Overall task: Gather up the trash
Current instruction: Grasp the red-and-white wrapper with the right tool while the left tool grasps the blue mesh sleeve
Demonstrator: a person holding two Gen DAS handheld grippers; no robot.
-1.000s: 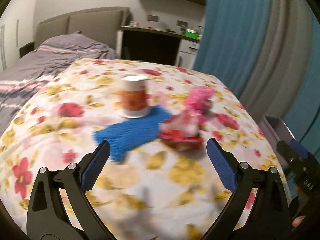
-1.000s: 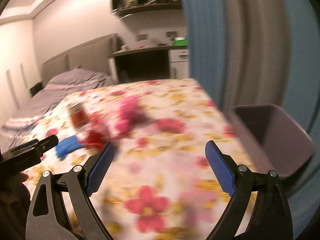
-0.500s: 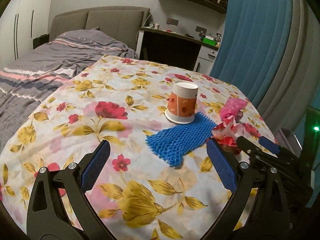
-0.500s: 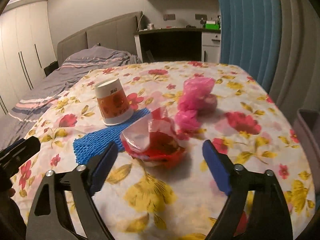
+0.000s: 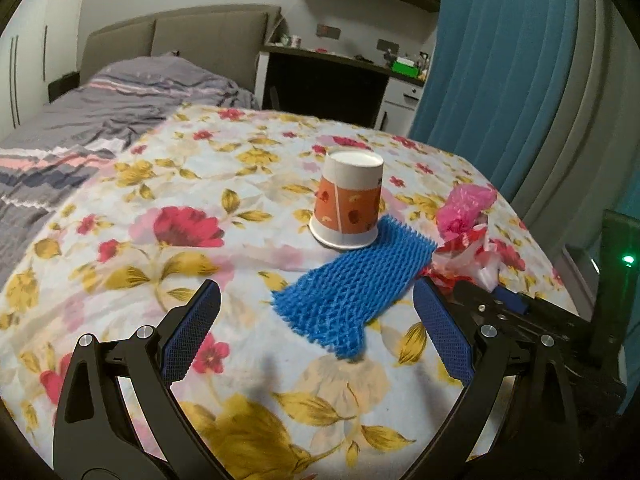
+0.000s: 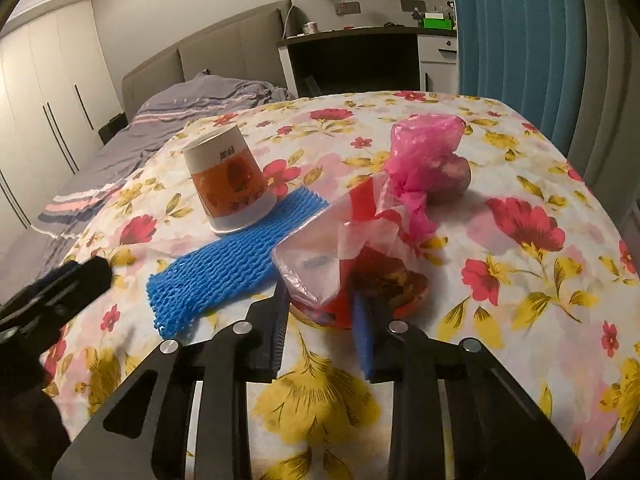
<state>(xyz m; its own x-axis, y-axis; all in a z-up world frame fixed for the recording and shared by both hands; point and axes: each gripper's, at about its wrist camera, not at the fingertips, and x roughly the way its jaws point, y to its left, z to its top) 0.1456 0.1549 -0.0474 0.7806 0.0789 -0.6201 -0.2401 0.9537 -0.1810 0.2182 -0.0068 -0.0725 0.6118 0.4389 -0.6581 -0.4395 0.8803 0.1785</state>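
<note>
On the floral tablecloth (image 5: 160, 208) lie an upturned orange-and-white paper cup (image 5: 347, 199), a blue foam net (image 5: 352, 286), a red-and-clear plastic wrapper (image 6: 352, 256) and a knotted pink plastic bag (image 6: 428, 152). My right gripper (image 6: 322, 326) has its jaws closed in around the near edge of the red wrapper. My left gripper (image 5: 316, 336) is open and empty, just short of the blue net. The cup (image 6: 228, 182), the net (image 6: 236, 260), the wrapper (image 5: 464, 258) and the pink bag (image 5: 466, 208) show in both views.
A bed with a grey striped cover (image 5: 100, 104) lies beyond the table on the left. A dark desk (image 5: 332, 80) and blue curtains (image 5: 480, 60) stand behind. The table's right edge drops off near the curtains.
My right gripper has moved forward onto the red wrapper and its jaws have closed around it. My left gripper has crept a little closer to the blue net, still open.
</note>
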